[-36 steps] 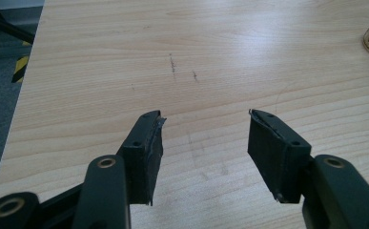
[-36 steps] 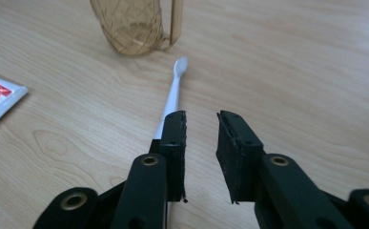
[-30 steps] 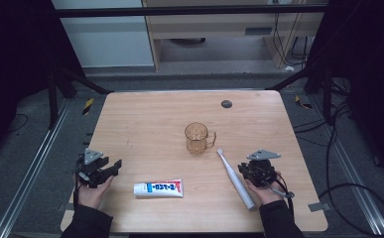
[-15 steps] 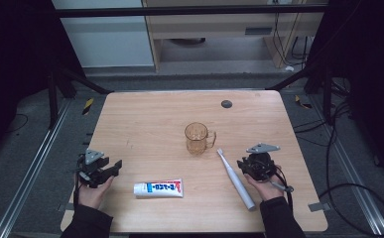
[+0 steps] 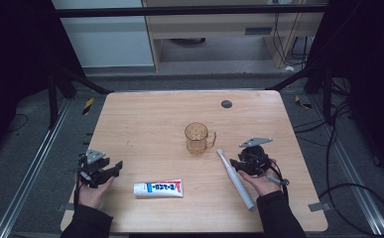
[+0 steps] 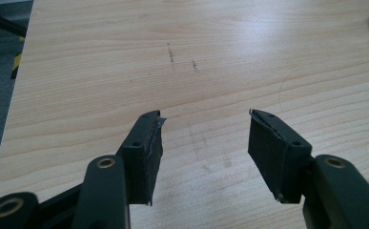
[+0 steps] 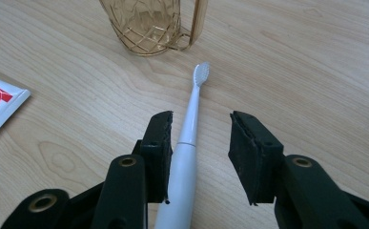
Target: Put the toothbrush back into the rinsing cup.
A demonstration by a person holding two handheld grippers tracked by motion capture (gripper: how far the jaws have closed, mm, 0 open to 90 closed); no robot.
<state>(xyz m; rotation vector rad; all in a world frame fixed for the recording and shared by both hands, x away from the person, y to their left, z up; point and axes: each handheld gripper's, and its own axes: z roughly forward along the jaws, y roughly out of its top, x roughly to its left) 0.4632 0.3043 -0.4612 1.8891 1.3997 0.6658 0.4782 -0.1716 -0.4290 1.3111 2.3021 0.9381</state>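
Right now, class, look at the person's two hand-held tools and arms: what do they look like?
Each hand holds a black two-jaw tool: the left gripper and the right gripper. Both have a grey three-cornered plate on top. Close up, the jaws are flat black blocks with dark pads, on arms with brass-coloured pivots. A cable trails from the right one. The person wears dark sleeves.

The left gripper (image 5: 114, 167) rests in the person's left hand (image 5: 91, 191) at the near left of the worktop (image 5: 145, 119), its fingers (image 6: 146, 152) spread wide with nothing between them. The right gripper (image 5: 235, 162), held in the right hand (image 5: 261, 181), has just been opening its fingers (image 7: 251, 152), which press on nothing.
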